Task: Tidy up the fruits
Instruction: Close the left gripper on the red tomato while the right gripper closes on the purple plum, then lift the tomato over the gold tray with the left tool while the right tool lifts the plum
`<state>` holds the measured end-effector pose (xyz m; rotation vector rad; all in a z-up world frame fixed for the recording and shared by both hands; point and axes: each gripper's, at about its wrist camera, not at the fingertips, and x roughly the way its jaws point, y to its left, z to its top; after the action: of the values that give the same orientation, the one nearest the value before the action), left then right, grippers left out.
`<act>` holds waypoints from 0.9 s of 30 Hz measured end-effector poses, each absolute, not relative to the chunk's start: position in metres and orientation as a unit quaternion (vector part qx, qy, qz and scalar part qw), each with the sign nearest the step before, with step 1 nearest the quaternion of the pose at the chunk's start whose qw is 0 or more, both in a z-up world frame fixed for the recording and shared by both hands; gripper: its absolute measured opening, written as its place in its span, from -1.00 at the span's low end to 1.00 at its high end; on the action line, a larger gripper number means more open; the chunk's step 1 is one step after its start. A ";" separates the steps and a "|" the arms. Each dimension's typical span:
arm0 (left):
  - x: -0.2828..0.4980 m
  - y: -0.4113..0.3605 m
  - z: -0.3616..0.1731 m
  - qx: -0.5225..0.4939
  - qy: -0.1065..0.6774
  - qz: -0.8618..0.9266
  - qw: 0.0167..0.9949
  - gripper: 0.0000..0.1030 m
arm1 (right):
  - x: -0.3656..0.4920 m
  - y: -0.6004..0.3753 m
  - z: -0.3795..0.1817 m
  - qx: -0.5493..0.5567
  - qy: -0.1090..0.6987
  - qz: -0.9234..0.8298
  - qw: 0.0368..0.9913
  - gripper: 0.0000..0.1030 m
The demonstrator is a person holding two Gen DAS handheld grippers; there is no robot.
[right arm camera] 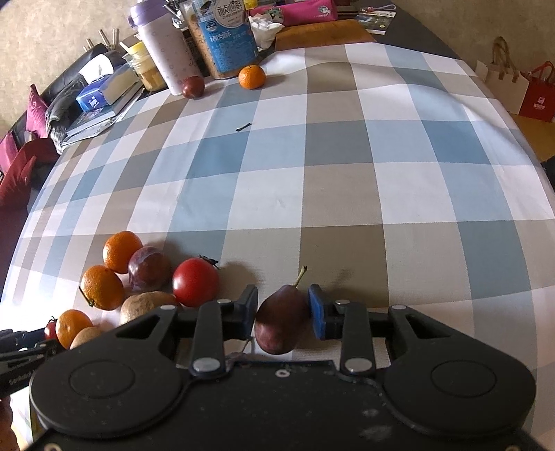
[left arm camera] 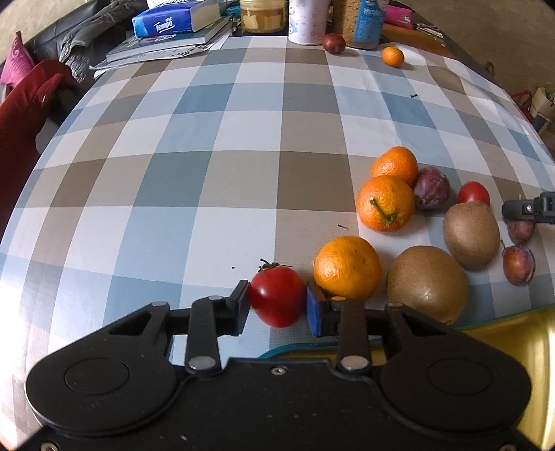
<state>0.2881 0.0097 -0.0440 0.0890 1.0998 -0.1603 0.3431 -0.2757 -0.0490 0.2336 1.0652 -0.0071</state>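
My left gripper (left arm camera: 277, 305) is shut on a red tomato (left arm camera: 276, 296) just above the checked tablecloth. To its right lie three oranges (left arm camera: 347, 267), two kiwis (left arm camera: 426, 282), a second tomato (left arm camera: 473, 192) and several plums (left arm camera: 431, 187). My right gripper (right arm camera: 282, 312) is shut on a dark purple plum (right arm camera: 281, 317) with a stem. In the right wrist view the fruit cluster sits to the left: oranges (right arm camera: 121, 251), a plum (right arm camera: 148, 267), a tomato (right arm camera: 195, 281) and kiwis (right arm camera: 147, 305).
A lone plum (left arm camera: 333, 43) and a small orange (left arm camera: 393, 56) lie at the far edge by a cup (left arm camera: 308, 20), a jar (left arm camera: 263, 15), a blue bag (right arm camera: 227, 38), tissues (left arm camera: 163, 22) and books. A yellow tray edge (left arm camera: 503, 333) shows near right.
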 end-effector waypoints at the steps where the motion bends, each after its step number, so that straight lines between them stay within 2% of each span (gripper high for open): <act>1: 0.288 0.011 -0.044 0.040 0.522 -0.074 0.849 -0.18 | 0.343 -0.276 -0.048 0.111 0.505 -0.003 0.856 -0.36; 14: 0.272 0.022 -0.008 -0.003 0.498 -0.055 0.865 -0.18 | 0.336 -0.280 -0.039 0.127 0.475 0.006 0.871 -0.54; 19: 0.257 0.015 -0.003 -0.010 0.503 -0.073 0.861 -0.18 | 0.335 -0.280 -0.037 0.123 0.479 0.014 0.869 -0.51; 22: 0.248 0.007 -0.003 -0.004 0.510 -0.087 0.856 -0.18 | 0.337 -0.283 -0.039 0.132 0.489 0.009 0.862 -0.39; 27: 0.235 -0.003 -0.006 -0.001 0.519 -0.102 0.849 -0.18 | 0.340 -0.294 -0.046 0.170 0.503 0.008 0.847 -0.36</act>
<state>0.2346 -0.0028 -0.0056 -0.0021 1.0930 -0.2159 0.3400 -0.2937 -0.0457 0.3582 1.0607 0.0167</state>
